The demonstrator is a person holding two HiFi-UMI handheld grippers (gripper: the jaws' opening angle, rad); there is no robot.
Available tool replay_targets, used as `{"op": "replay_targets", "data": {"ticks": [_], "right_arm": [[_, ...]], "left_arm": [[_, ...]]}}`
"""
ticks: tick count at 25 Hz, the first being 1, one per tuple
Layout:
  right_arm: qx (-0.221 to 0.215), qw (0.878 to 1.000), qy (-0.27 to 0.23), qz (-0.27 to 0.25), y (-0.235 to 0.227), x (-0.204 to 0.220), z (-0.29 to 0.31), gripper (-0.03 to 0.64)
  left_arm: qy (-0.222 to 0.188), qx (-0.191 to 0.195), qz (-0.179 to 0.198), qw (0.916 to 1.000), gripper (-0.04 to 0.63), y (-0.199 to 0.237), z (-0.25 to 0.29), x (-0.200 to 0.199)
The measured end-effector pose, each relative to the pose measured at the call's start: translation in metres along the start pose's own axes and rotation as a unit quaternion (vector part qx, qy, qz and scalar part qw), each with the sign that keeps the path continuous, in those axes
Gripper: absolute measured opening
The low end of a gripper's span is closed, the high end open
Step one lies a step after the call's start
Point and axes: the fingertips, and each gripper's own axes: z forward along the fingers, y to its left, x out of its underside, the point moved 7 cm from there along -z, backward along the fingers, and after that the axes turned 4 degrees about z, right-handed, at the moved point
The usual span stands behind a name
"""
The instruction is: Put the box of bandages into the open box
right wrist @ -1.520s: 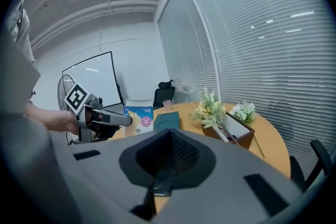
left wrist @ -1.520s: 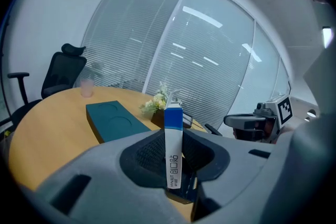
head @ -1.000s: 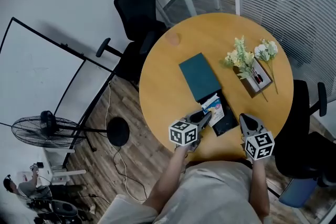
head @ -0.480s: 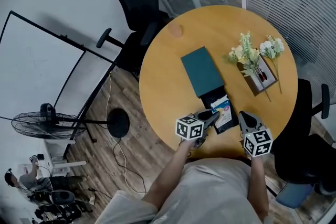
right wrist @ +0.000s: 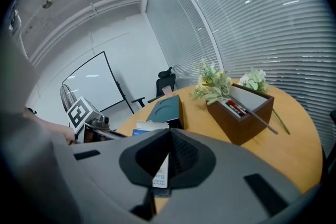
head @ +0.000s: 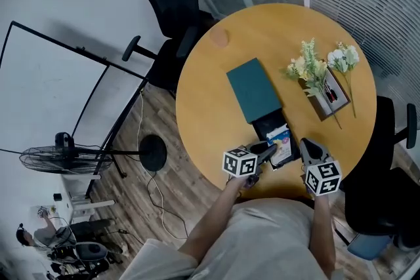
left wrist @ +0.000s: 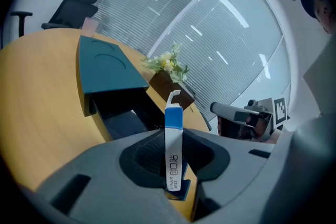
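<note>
Teal-lidded open box [head: 266, 122] lies just ahead, below the bandage box [left wrist: 174, 119], which left gripper [left wrist: 173, 135] clamps upright on edge; right gripper [right wrist: 169, 137], nearby, pinches a white printed slip [right wrist: 159, 173].

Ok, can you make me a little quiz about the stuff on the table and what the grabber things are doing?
1. What is the left gripper squeezing between its jaws? A) a flower B) the box of bandages C) a pen
2. True or false: the table is square.
3. Fill the gap: the lid lying next to the open box is coloured ____.
Key: 1 B; 2 false, it is round; 3 teal.
</note>
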Motion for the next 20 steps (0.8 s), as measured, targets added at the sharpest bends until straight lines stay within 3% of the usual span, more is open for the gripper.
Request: {"op": "replay_targets", "data": {"ticks": [6, 10, 20], "right_arm": [[0.007, 1.0, -0.004, 0.012, -0.008, -0.002, 0.001, -0.003], [0.009, 1.0, 0.001, 0.017, -0.013, 0.0, 0.004, -0.003], [-0.01, 1.0, 0.014, 0.01, -0.007, 0.0, 0.014, -0.003]], "left_arm": [[-0.013, 0.005, -0.047, 0.9988, 0.084, 0.005, 0.005, 0.002], [-0.013, -0.001, -0.057, 0.9983, 0.084, 0.009, 0.008, 0.004], [0.029, -0.059, -0.002, 0.9978, 0.111, 0.013, 0.012, 0.006]]}}
